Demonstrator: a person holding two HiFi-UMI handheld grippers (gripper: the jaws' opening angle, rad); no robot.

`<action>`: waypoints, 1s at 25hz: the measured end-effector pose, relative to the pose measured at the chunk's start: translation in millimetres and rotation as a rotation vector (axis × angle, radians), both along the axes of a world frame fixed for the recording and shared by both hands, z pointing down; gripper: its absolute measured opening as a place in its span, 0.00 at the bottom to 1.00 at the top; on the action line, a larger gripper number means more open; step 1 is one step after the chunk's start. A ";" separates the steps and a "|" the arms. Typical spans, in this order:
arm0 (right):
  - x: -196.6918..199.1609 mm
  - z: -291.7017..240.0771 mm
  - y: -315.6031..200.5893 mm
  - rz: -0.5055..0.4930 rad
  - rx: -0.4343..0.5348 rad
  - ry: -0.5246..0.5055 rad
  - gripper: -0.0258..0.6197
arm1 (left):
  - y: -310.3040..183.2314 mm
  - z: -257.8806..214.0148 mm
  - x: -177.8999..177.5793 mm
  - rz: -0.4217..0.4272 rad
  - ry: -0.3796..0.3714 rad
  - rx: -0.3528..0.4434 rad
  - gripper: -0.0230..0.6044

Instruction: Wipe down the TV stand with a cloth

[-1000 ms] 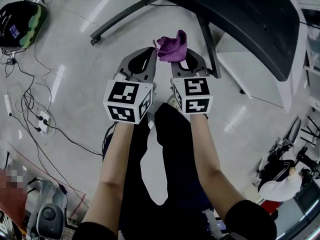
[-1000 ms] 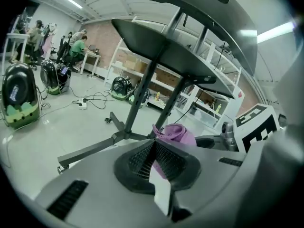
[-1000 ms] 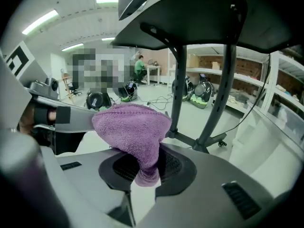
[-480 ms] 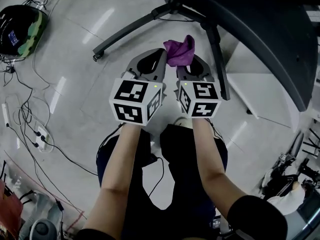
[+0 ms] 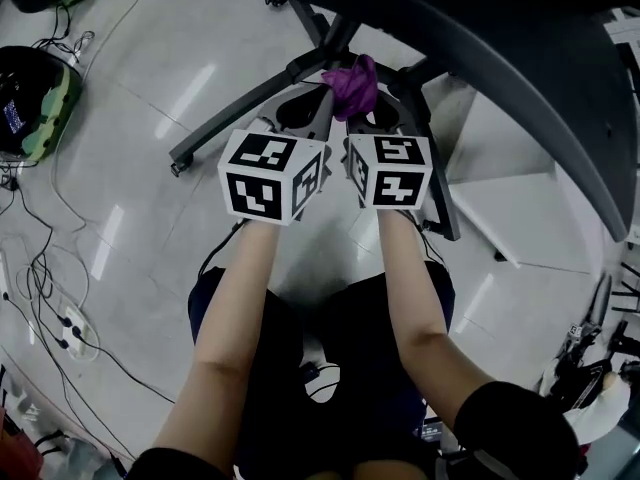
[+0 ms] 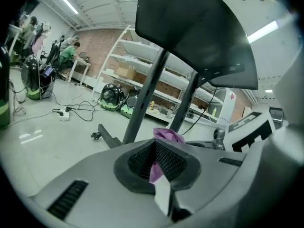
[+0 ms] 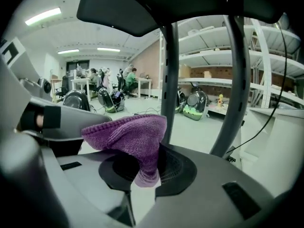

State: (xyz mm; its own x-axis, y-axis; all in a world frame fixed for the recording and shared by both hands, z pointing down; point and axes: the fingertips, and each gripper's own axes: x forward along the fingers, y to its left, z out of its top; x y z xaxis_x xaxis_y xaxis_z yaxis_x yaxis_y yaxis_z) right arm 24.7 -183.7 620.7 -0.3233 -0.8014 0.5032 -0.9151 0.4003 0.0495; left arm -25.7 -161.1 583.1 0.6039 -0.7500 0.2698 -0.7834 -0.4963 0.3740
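Currently left gripper [image 6: 156, 161] and right gripper [image 7: 144, 174] both pinch the small purple knitted cloth [image 7: 130, 136] bunched between their tips, black tubular TV stand [image 7: 170, 65] just ahead; likely light, limp, non-slip, so a mid-fold pinch should hold.

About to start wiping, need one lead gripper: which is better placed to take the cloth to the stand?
Right, probably. Both are shut on the cloth, but the right gripper holds its bulk with the stand posts straight ahead; the left gripper pinches only a thin edge.
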 end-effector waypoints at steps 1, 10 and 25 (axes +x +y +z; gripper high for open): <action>1.2 0.0 -5.5 0.018 -0.003 -0.016 0.18 | -3.4 1.5 2.1 0.013 -0.007 0.011 0.05; -7.4 -20.1 -12.4 -0.218 0.048 0.206 0.18 | -6.6 -1.8 1.3 0.029 0.015 0.024 0.05; 13.0 -64.0 -19.1 -0.294 0.343 -0.017 0.18 | 17.2 -45.6 -12.3 -0.037 0.116 0.008 0.05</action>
State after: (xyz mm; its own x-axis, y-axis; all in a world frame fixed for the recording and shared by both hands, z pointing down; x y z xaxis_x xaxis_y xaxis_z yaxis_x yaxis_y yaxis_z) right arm 37.8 -202.8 556.7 -0.5676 -0.7942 0.2170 -0.7670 0.6059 0.2111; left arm -37.9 -143.9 537.5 0.6024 -0.7743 0.1938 -0.7532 -0.4710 0.4592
